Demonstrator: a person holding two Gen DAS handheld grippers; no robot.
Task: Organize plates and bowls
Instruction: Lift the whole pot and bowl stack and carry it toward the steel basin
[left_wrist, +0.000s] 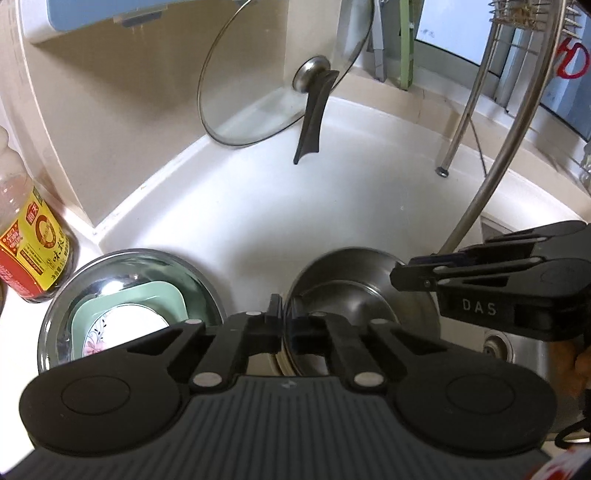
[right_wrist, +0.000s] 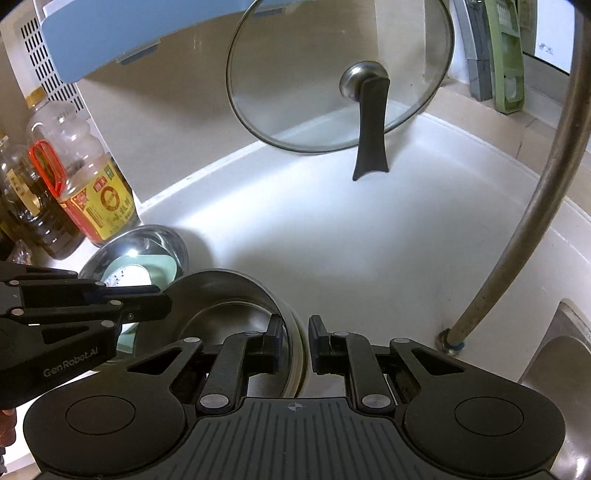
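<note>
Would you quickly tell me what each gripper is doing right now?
Left gripper: closed on the round stainless-steel bowl rim.
Right gripper: closed on the same bowl's opposite rim.

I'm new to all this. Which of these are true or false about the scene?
1. A glass lid leans against the wall. True.
2. A green dish sits inside the shiny bowl. True.
3. The left gripper has its jaws wide open. False: they are closed on the rim of the deep steel bowl.
4. The sauce bottle lies on its side. False: it stands upright.
</note>
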